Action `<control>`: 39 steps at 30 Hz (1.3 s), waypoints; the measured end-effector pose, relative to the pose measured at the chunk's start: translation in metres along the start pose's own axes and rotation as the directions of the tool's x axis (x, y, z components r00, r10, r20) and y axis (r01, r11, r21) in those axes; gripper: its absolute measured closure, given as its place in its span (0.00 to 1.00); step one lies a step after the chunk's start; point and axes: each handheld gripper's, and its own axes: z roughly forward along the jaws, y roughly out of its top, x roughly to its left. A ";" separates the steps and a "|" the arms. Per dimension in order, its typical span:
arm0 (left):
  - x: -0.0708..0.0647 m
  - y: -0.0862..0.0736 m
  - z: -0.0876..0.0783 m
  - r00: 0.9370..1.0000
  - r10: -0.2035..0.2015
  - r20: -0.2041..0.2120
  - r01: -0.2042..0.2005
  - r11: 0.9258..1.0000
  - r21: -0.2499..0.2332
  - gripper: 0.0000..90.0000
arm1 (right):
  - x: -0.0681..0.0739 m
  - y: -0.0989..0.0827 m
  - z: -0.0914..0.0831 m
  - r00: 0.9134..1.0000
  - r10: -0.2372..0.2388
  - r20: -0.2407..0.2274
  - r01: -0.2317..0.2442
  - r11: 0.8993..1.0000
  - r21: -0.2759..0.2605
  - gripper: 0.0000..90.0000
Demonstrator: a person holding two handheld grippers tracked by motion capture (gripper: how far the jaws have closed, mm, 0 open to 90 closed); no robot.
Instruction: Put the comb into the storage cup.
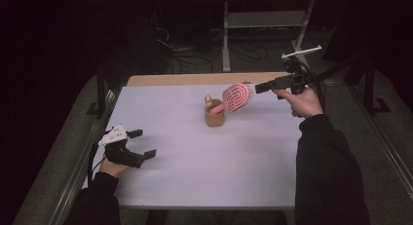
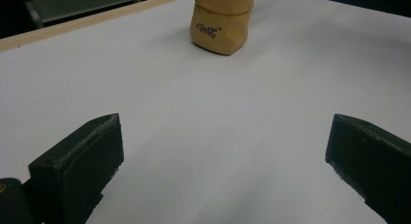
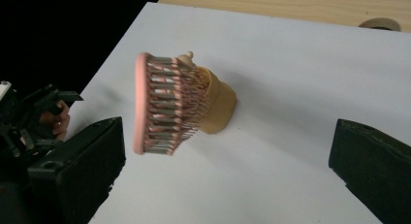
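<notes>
A small tan paper bag (image 1: 214, 119) (image 2: 222, 32) (image 3: 220, 107) stands upright near the middle of the white table top (image 1: 219, 166). A pink hairbrush (image 1: 237, 97) (image 3: 162, 105) leans out of it, handle down in the bag and bristled head tilted up to the right. A cream knob-topped item (image 1: 208, 99) also pokes out of the bag. My right gripper (image 1: 262, 87) (image 3: 227, 132) hovers just right of the brush head, open, its jaws clear of the brush. My left gripper (image 1: 144, 143) (image 2: 225, 122) rests open on the table at the left with nothing between its jaws.
A bare wooden strip (image 1: 195, 79) runs along the table's far edge, with a round tan object (image 3: 380, 24) on it. A metal shelf frame (image 1: 263, 20) and cables stand on the floor beyond. The person's other hand and gripper (image 3: 48, 105) show at the left of the right gripper view.
</notes>
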 end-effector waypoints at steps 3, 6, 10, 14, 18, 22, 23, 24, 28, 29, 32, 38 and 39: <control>0.000 0.000 0.000 1.000 0.000 -0.001 0.000 1.000 0.002 0.00 | -0.005 -0.006 -0.003 1.000 0.000 -0.001 0.000 1.000 -0.010 0.00; 0.000 0.000 0.000 1.000 -0.001 -0.002 0.001 1.000 0.003 0.00 | -0.009 -0.013 -0.006 1.000 0.003 -0.007 -0.003 1.000 -0.026 0.00; 0.000 0.000 0.000 1.000 -0.002 -0.004 0.002 1.000 0.003 0.00 | -0.016 -0.023 -0.009 1.000 0.022 -0.015 -0.023 0.999 -0.039 0.00; -0.001 0.000 0.000 1.000 -0.002 -0.004 0.002 1.000 0.004 0.00 | -0.023 -0.035 -0.013 0.999 0.029 -0.025 -0.030 0.998 -0.061 0.00; -0.001 -0.001 0.001 1.000 -0.003 -0.003 0.003 1.000 0.006 0.00 | -0.028 -0.046 -0.016 0.999 0.035 -0.026 -0.036 0.997 -0.068 0.00; -0.001 -0.001 0.001 1.000 -0.002 -0.002 0.003 1.000 0.010 0.00 | -0.032 -0.056 -0.018 0.999 0.034 -0.021 -0.036 0.997 -0.075 0.00; -0.001 -0.001 0.001 1.000 -0.002 -0.002 0.003 1.000 0.010 0.00 | -0.032 -0.056 -0.018 0.999 0.034 -0.021 -0.036 0.997 -0.075 0.00; -0.001 -0.001 0.001 1.000 -0.003 -0.002 0.003 1.000 0.011 0.00 | -0.033 -0.062 -0.019 0.999 0.029 -0.019 -0.030 0.996 -0.080 0.00; -0.001 -0.001 0.001 1.000 -0.004 -0.003 0.004 1.000 0.009 0.00 | -0.035 -0.070 -0.019 0.999 0.025 -0.046 -0.029 0.996 -0.088 0.00; -0.001 -0.001 0.001 1.000 -0.003 -0.003 0.003 1.000 0.009 0.00 | -0.035 -0.073 -0.019 0.998 0.023 -0.051 -0.027 0.995 -0.091 0.00; -0.001 -0.001 0.001 1.000 -0.005 -0.002 0.005 1.000 0.010 0.00 | -0.035 -0.081 -0.020 0.998 0.014 -0.066 -0.021 0.995 -0.096 0.00; -0.001 -0.001 0.001 1.000 -0.003 -0.001 0.003 1.000 0.011 0.00 | -0.034 -0.095 -0.022 0.997 -0.008 -0.071 -0.001 0.992 -0.123 0.00; -0.001 -0.001 0.001 1.000 -0.003 -0.001 0.003 1.000 0.011 0.00 | -0.034 -0.096 -0.023 0.997 -0.010 -0.072 0.001 0.992 -0.127 0.00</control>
